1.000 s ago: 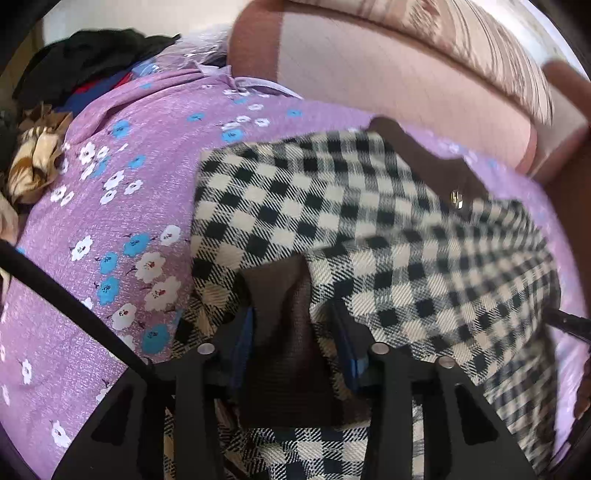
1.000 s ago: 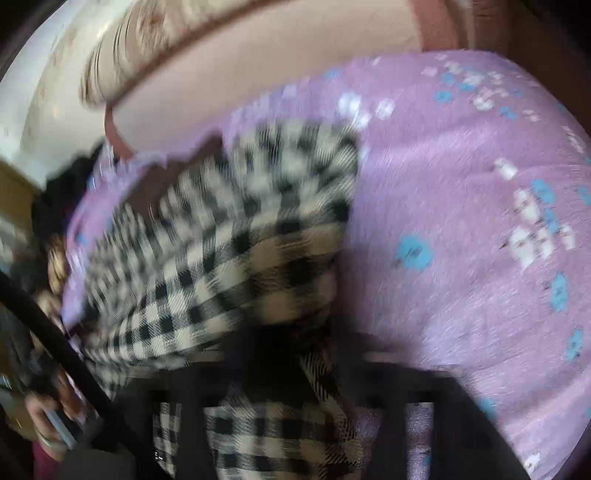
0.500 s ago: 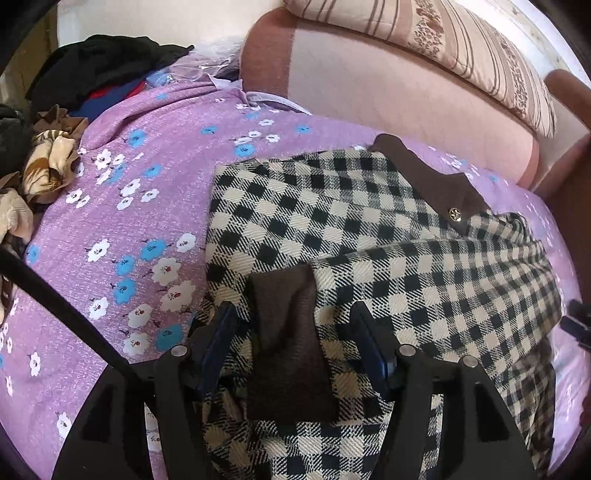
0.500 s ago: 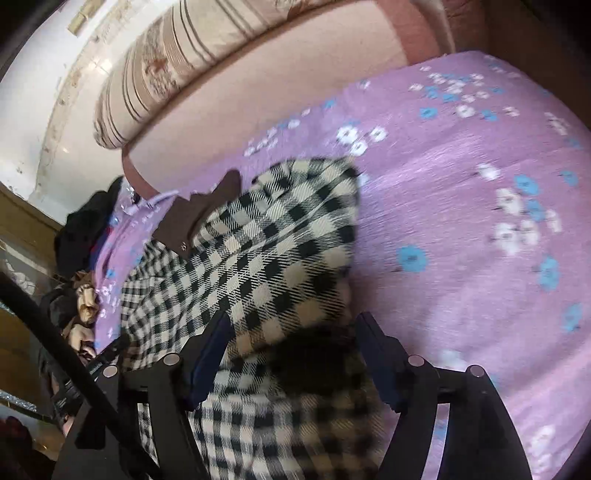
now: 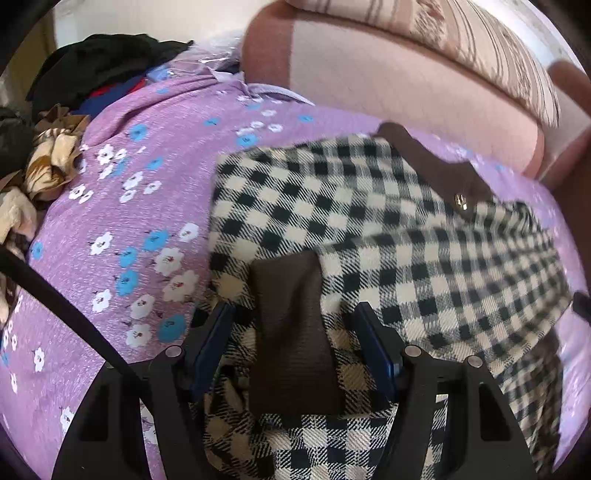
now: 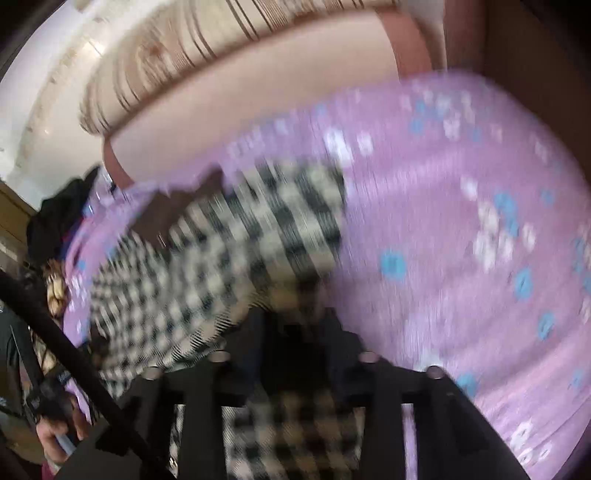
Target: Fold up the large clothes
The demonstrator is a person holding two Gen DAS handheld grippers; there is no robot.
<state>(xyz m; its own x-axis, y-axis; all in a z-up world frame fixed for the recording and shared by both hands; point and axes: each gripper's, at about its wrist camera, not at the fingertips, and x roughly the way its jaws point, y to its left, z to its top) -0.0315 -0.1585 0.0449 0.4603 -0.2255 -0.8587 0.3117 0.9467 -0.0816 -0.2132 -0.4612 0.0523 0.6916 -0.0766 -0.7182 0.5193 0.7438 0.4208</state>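
A black-and-cream checked garment with a brown collar and a brown cuff lies partly folded on the purple flowered bedsheet. My left gripper is open, its blue-padded fingers standing either side of the brown cuff without pinching it. In the blurred right wrist view the checked garment lies ahead and my right gripper sits low over its near edge with dark cloth between the fingers; the blur hides whether they grip.
A pink bolster and a striped pillow lie along the far side. A heap of dark and patterned clothes sits at the far left of the bed. Bare sheet spreads to the right of the garment.
My left gripper opened from the brown cuff half a second ago and stays open. The right gripper opened, then moved down and in over the garment's edge; that view is now blurred.
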